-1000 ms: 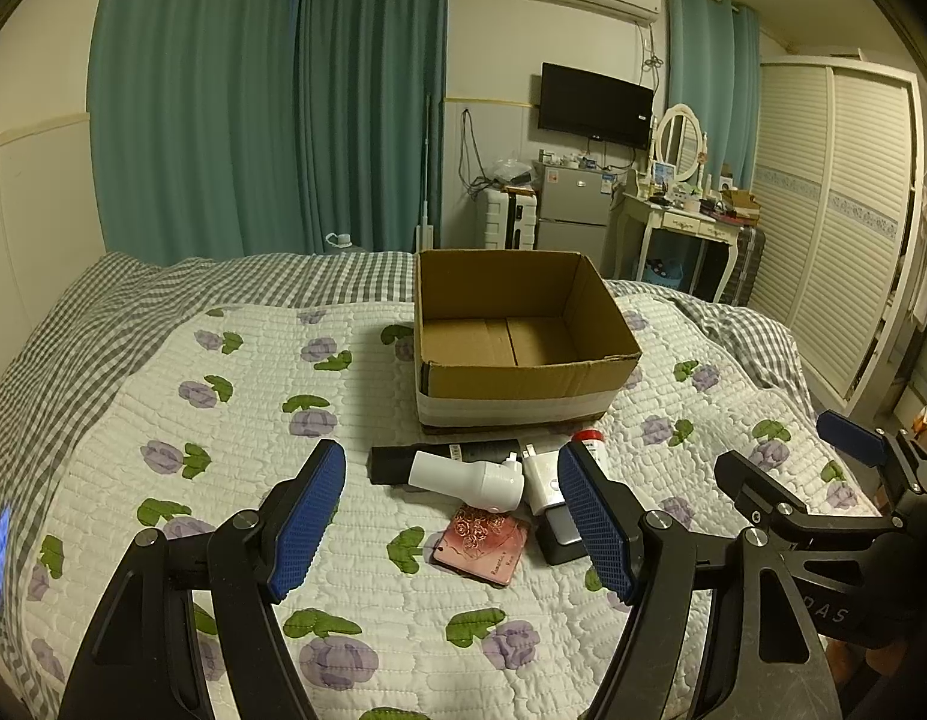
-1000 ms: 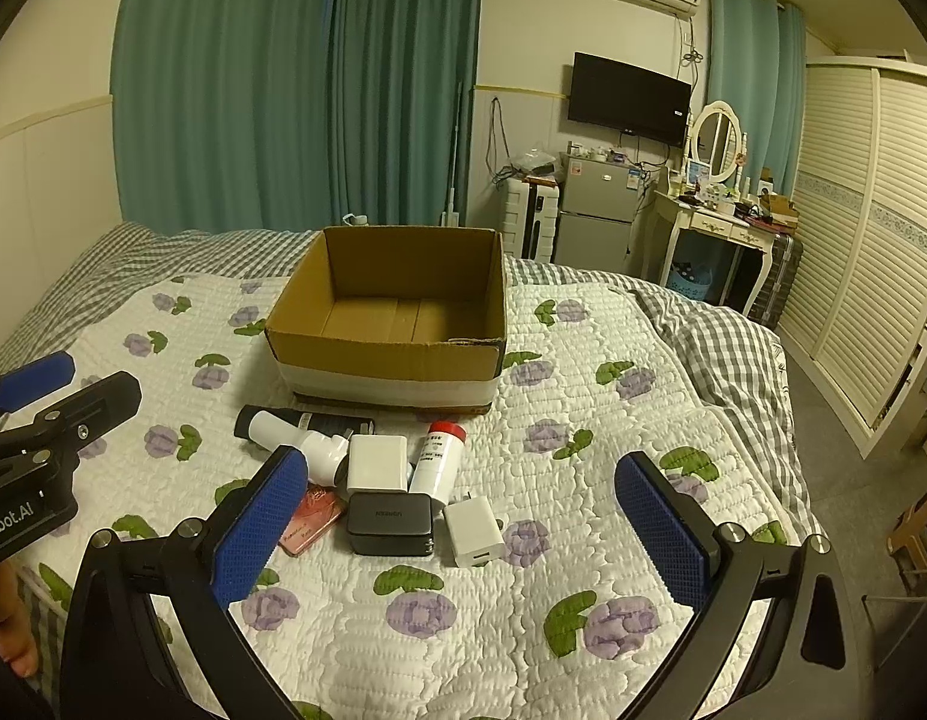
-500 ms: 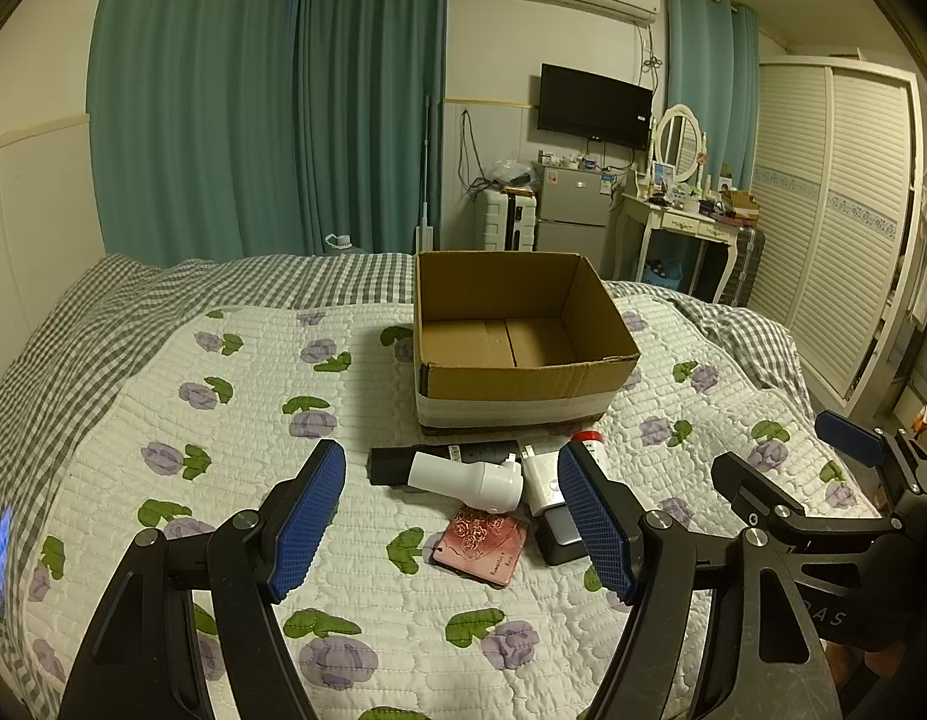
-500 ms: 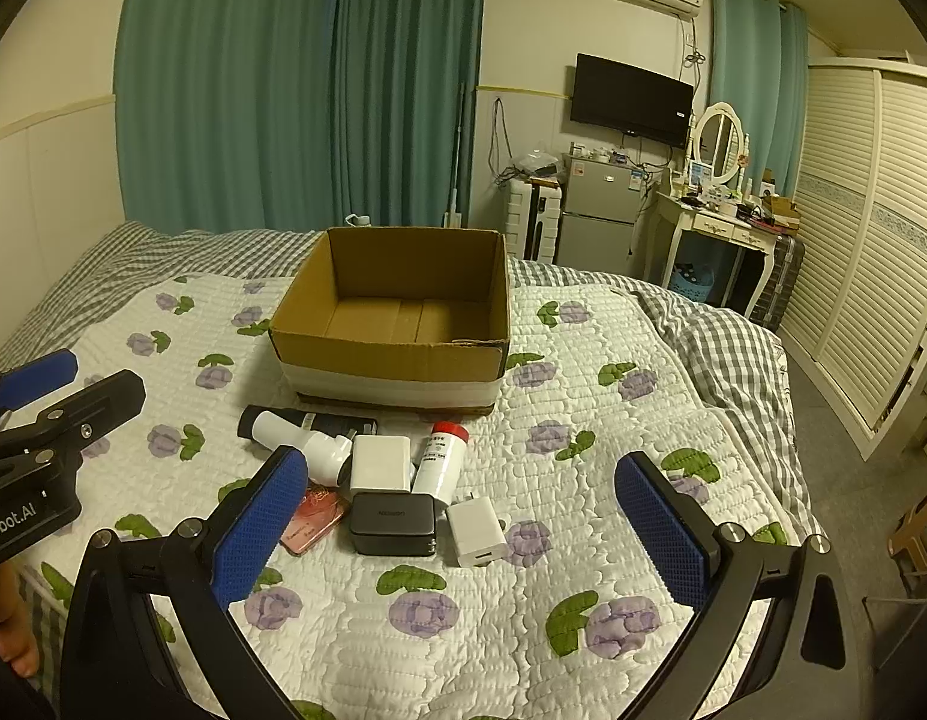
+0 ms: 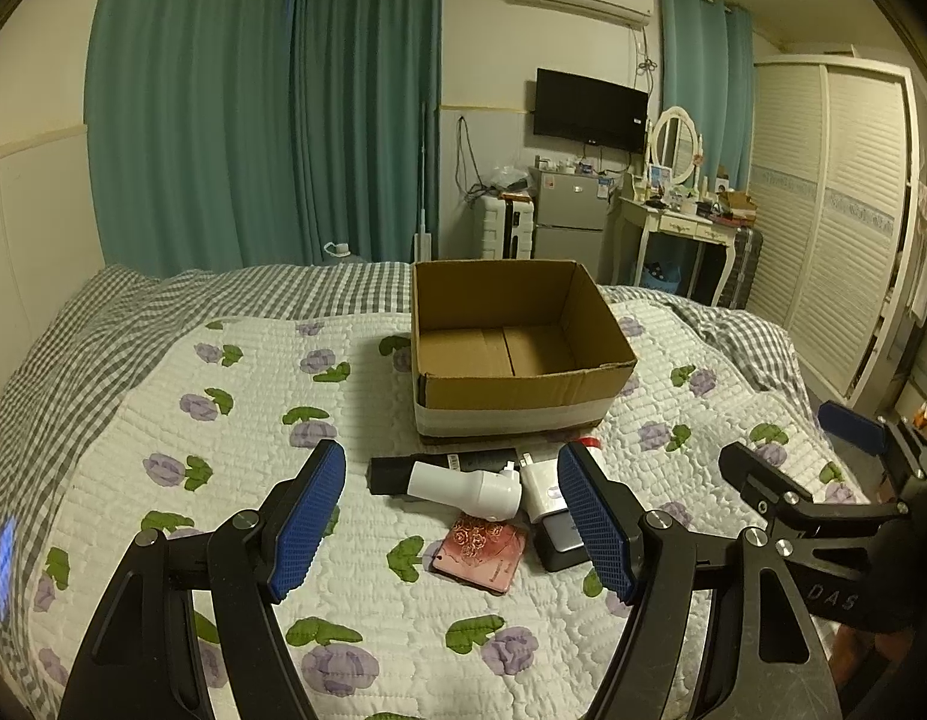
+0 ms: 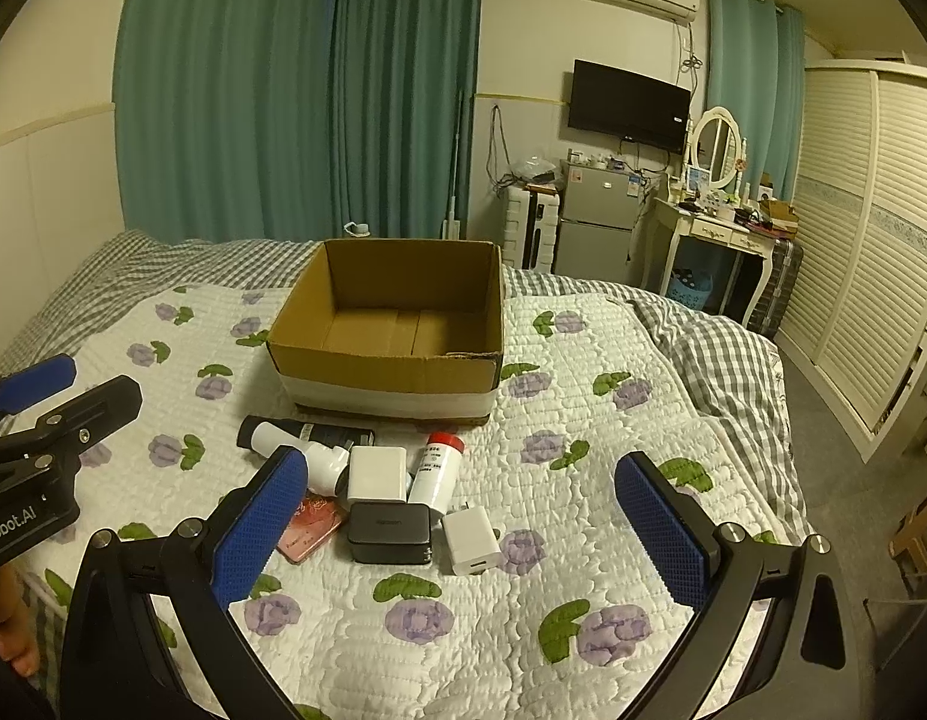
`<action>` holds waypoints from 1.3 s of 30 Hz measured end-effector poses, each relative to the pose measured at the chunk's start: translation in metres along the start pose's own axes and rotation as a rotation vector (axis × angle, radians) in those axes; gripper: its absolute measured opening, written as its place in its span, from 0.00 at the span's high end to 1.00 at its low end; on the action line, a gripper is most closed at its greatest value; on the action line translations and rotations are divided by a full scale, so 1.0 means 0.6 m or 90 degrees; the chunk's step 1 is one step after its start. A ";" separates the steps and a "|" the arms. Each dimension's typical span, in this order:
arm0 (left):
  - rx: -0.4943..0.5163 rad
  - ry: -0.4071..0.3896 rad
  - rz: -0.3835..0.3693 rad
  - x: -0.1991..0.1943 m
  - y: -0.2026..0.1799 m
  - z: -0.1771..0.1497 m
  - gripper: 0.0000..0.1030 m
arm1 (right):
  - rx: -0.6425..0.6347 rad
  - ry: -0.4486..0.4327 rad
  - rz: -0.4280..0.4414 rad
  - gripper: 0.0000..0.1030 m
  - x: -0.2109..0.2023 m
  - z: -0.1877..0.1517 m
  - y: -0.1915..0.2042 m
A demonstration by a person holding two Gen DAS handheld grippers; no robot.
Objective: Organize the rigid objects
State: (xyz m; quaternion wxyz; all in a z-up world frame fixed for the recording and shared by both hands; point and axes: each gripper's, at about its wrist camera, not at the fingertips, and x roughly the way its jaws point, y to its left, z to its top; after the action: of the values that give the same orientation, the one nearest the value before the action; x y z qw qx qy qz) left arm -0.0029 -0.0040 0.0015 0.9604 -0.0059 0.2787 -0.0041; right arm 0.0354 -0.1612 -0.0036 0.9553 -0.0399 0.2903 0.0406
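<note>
- Left wrist view: the left gripper [image 5: 451,519] hangs wide open, holding nothing, above the small items [image 5: 463,483] clustered just before the cardboard box [image 5: 517,387] on the quilt [image 5: 223,480].
- Right wrist view: the right gripper [image 6: 463,531] gapes wide, empty too, over the black charger [image 6: 390,531] and white charger [image 6: 472,540].

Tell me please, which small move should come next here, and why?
Probably lower the right tool onto the small white charger nearest it. Both tools are open and hold nothing, the cardboard box has nothing in it, and all the items lie in a cluster on the quilt in front of the box. The charger lies at the cluster's edge.
</note>
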 end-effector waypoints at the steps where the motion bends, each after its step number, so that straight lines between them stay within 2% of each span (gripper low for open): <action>1: 0.001 0.004 0.001 0.006 0.001 -0.002 0.26 | -0.005 0.004 0.002 0.00 0.005 0.000 -0.003; 4: 0.002 0.023 0.010 0.029 0.003 -0.011 0.26 | -0.039 0.029 -0.012 0.00 0.036 -0.004 -0.010; 7: 0.006 0.051 0.023 0.063 0.004 -0.028 0.26 | -0.090 0.080 -0.022 0.01 0.092 -0.017 -0.024; 11: 0.022 0.101 0.036 0.119 0.000 -0.057 0.26 | -0.105 0.154 0.017 0.13 0.158 -0.031 -0.042; 13: 0.029 0.123 0.034 0.142 -0.004 -0.072 0.26 | -0.121 0.188 0.043 0.14 0.185 -0.038 -0.039; 16: 0.039 0.162 0.031 0.180 -0.009 -0.095 0.26 | -0.143 0.226 0.058 0.15 0.218 -0.049 -0.029; 19: 0.056 0.192 0.029 0.210 -0.016 -0.117 0.26 | -0.150 0.278 0.075 0.25 0.258 -0.064 -0.024; 23: 0.071 0.223 0.014 0.241 -0.024 -0.134 0.26 | -0.136 0.353 0.089 0.34 0.312 -0.084 -0.030; 27: 0.090 0.240 -0.001 0.263 -0.037 -0.137 0.26 | -0.127 0.391 0.115 0.39 0.347 -0.095 -0.029; 30: 0.103 0.259 -0.017 0.284 -0.049 -0.140 0.26 | -0.127 0.405 0.116 0.48 0.362 -0.103 -0.028; 32: 0.114 0.276 -0.021 0.300 -0.054 -0.143 0.26 | -0.130 0.398 0.123 0.61 0.357 -0.104 -0.025; 35: 0.120 0.295 -0.029 0.317 -0.054 -0.148 0.26 | -0.129 0.391 0.123 0.61 0.348 -0.104 -0.027; 39: 0.085 0.313 -0.053 0.343 -0.043 -0.147 0.23 | -0.121 0.389 0.126 0.61 0.343 -0.108 -0.033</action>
State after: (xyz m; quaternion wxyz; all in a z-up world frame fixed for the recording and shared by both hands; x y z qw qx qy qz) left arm 0.1239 -0.0327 -0.1827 0.8610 0.0473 0.5025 -0.0631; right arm 0.1719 -0.1763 -0.1710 0.8073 -0.1110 0.5609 0.1461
